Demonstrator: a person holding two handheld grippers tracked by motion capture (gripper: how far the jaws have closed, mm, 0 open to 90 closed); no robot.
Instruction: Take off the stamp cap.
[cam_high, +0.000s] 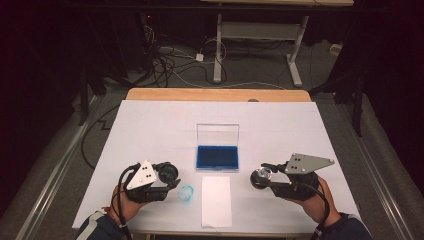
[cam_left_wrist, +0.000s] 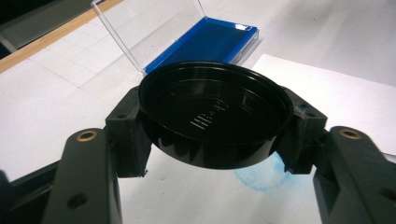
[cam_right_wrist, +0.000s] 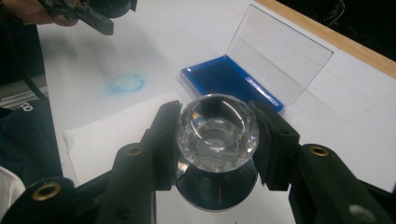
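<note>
1. The left gripper (cam_high: 170, 175) has its jaws clamped on a round black cap (cam_left_wrist: 212, 114), gripped at opposite sides of the rim, hollow side up, lifted clear of the desk (cam_high: 150, 125) at its near left.
2. The right gripper (cam_high: 261, 176) has its jaws clamped on the faceted clear knob of a stamp (cam_right_wrist: 217, 132), with the stamp's dark round base below the jaws, at the near right.
3. An open ink pad case (cam_high: 217, 156) with a blue pad and an upright clear lid sits at the desk's centre. A white paper sheet (cam_high: 216, 200) lies just near of it, and a blue ring-shaped imprint (cam_high: 186, 192) marks the desk covering left of the sheet.
4. Judgement: the step in hand appears to be stamping, with the cap held aside.
5. Recommended: hold the stamp base level, press it straight down on the pad, then straight down on the sheet without sliding.
6. The cap should stay well left of the inked face to avoid smears.
</note>
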